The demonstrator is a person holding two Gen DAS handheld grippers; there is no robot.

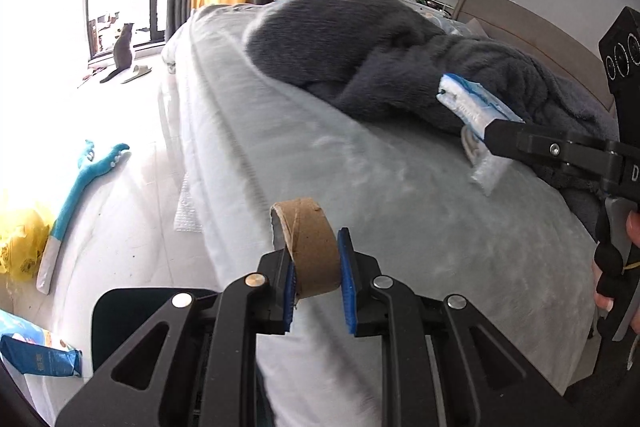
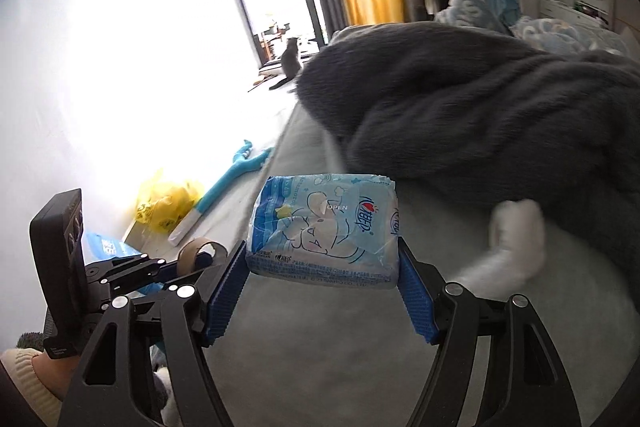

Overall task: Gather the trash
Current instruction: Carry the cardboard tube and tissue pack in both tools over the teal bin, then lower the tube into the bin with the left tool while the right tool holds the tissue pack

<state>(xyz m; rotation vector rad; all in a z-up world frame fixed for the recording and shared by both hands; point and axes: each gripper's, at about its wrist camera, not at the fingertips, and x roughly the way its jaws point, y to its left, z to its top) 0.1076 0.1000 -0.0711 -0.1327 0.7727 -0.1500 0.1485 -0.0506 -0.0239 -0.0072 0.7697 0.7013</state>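
While both hands hang over the edge of a grey bed (image 1: 400,187), each carries one piece of rubbish: the left gripper (image 1: 316,279) has its jaws clenched on a cardboard tape core (image 1: 308,247), pinched across its wall so that the ring stands up between the blue pads (image 1: 347,291); the right gripper (image 2: 322,291) has its jaws spread wide and grasping a blue-and-white soft tissue pack (image 2: 324,231) by its two short ends.

The core looks light and fairly stiff, though a hard squeeze would likely flatten it, so a hold across the wall near the rim seems sound; the pack appears light, squashy and wrapped in slick film, which may slide from the ribbed pads if tilted, so a hold across its ends, well seated, looks safest.

Around them: a dark grey fleece blanket (image 2: 500,131) is heaped on the bed just beyond the pack; a white crumpled item (image 2: 512,247), blurred, lies on the sheet beside it and may be further trash; on the pale floor (image 1: 132,235) to the left lie a teal long-handled toy (image 1: 76,195), a yellow plastic bag (image 2: 168,203) and a blue packet (image 1: 44,359); a grey cat (image 1: 122,49) sits by the glass door, well apart.

Nothing stands between the grippers and the floor-side clutter, though the two tools are near each other and could knock together; which of the bags, if any, is meant to take the rubbish cannot be told.
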